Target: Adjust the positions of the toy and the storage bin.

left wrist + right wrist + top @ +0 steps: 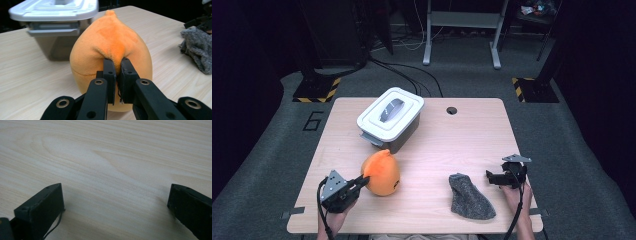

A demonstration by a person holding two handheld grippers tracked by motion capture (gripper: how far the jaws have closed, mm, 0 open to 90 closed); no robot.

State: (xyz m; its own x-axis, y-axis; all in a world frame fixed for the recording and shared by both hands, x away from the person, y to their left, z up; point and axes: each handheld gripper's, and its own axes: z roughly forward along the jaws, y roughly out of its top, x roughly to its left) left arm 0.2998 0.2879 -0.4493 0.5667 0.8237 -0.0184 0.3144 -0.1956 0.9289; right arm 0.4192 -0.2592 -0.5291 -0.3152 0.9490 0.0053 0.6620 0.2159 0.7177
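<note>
An orange plush toy [382, 172] shaped like a rounded fruit sits on the wooden table [447, 145] left of centre. My left gripper [360, 181] is shut on a fold of its fabric at the near left side. In the left gripper view the two black jaws pinch a ridge of the orange plush toy [110, 42], with my left gripper [118, 62] pressed tight. A grey knitted cloth [469, 197] lies at the front right. Beside it, my right gripper [488, 176] stands open; in the right gripper view my right gripper [115, 202] has only bare wood between its jaws.
A grey bin with a white lid [390, 118] stands at the back left of the table, just behind the plush; its lid [53, 8] fills the top left of the left gripper view. A small round hole [451, 110] marks the tabletop's far side.
</note>
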